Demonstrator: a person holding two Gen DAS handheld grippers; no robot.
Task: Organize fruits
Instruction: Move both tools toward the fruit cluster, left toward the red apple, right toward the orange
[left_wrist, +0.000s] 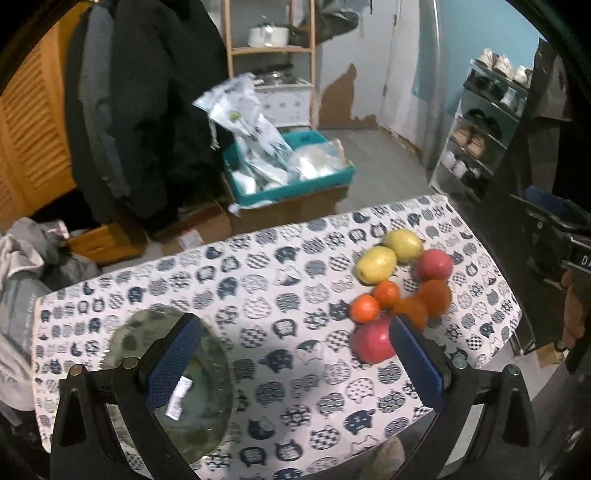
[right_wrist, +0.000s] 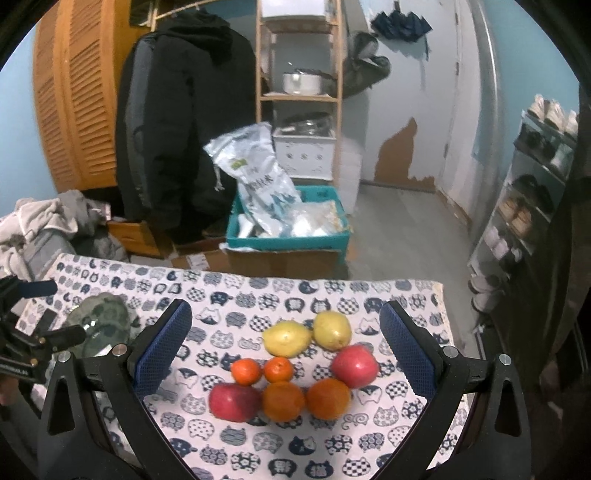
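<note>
A cluster of fruit lies on the cat-patterned tablecloth (right_wrist: 229, 317): two yellow pears (right_wrist: 288, 338) (right_wrist: 331, 329), two red apples (right_wrist: 235, 401) (right_wrist: 354, 366), two small mandarins (right_wrist: 246, 371) (right_wrist: 278, 369) and two larger oranges (right_wrist: 283, 400) (right_wrist: 328, 398). My right gripper (right_wrist: 282, 336) hangs open over the cluster, holding nothing. A clear glass plate (left_wrist: 129, 334) sits at the table's left. My left gripper (left_wrist: 295, 347) is open above the cloth between the plate and the fruit, its left finger over the plate and its right finger beside a red apple (left_wrist: 371, 341).
Beyond the table's far edge stands a teal crate (right_wrist: 288, 240) full of bags on cardboard boxes. A dark coat (right_wrist: 184, 122) hangs at the back left beside a wooden shelf (right_wrist: 299, 96). A shoe rack (right_wrist: 524, 206) lines the right wall. Clothes (right_wrist: 40, 225) are piled at left.
</note>
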